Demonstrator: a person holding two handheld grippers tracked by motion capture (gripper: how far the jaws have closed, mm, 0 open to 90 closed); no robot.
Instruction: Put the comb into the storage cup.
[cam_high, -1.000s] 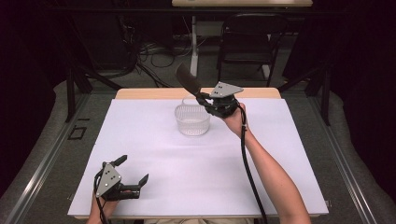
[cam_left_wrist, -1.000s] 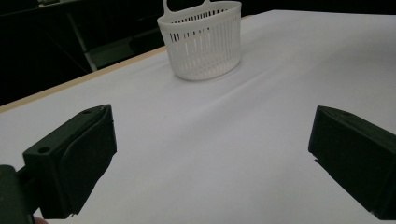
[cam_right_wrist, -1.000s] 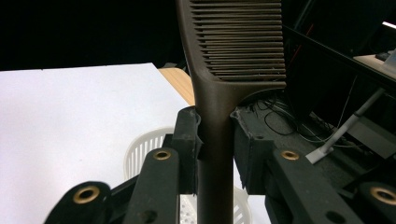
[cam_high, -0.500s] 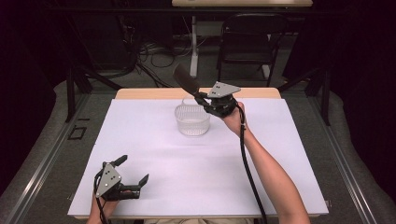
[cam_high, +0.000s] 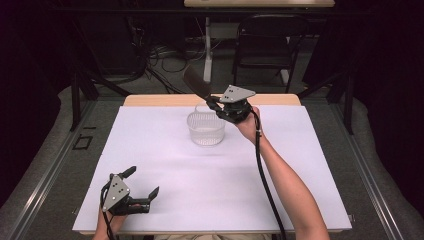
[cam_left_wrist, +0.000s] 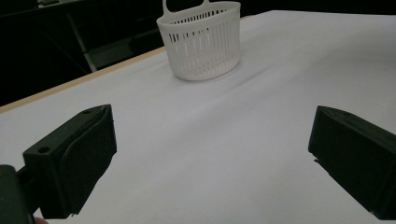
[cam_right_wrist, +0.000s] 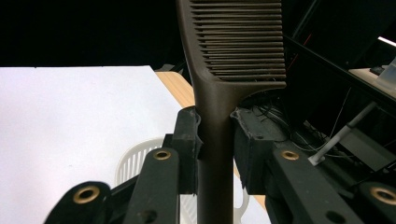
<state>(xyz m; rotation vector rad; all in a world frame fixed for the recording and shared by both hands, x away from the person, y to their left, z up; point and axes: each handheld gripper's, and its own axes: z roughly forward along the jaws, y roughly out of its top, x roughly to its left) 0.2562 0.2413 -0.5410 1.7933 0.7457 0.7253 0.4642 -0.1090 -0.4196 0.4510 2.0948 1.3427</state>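
Right gripper (cam_high: 216, 106) stays clamped on comb (cam_high: 196, 82) (above the basket (cam_high: 205, 129)), nothing moved

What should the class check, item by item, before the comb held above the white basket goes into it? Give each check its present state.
1. Grip: the right gripper has its fingers pressed on the handle of the dark brown plastic comb: ok.
2. Comb position: in the high view it stands above the far rim of the white slotted plastic basket, tilted with its teeth up; centred over the opening: cannot tell.
3. Basket upright on the white table cover: ok.
4. Basket interior free: nothing shows through the slots: ok.
5. Left gripper open, holding nothing, resting near the front edge well clear of the basket: ok.
6. Cable trailing along the right forearm away from the basket: ok.
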